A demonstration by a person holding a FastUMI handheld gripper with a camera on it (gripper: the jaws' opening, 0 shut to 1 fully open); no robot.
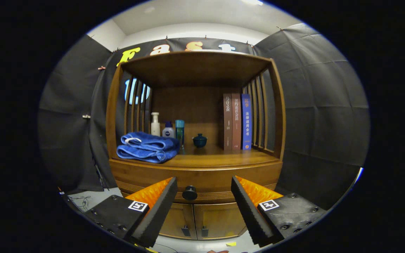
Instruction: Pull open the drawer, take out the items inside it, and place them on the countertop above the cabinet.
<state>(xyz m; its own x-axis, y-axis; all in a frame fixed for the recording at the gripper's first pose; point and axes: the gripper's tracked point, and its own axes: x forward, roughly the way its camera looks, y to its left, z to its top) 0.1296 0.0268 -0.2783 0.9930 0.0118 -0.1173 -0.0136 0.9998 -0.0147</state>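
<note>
1. Gripper fingers stand wide apart and hold nothing
2. Drawer is shut, below the countertop and above two cabinet doors
3. Drawer knob lies straight ahead, between the fingertips but beyond them, slightly nearer the left finger
4. Judgement: next move calls for a straight advance, then closure on the knob

Warm brown wood with a soft sheen on the cabinet, tabletop smooth and faintly reflective. Dark, matt round knob on the closed drawer. Soft blue terry cloth in the folded towel. Glossy plastic on the bottles. Ridged matt black rubber on the pads of the spread gripper, orange plastic behind.
</note>
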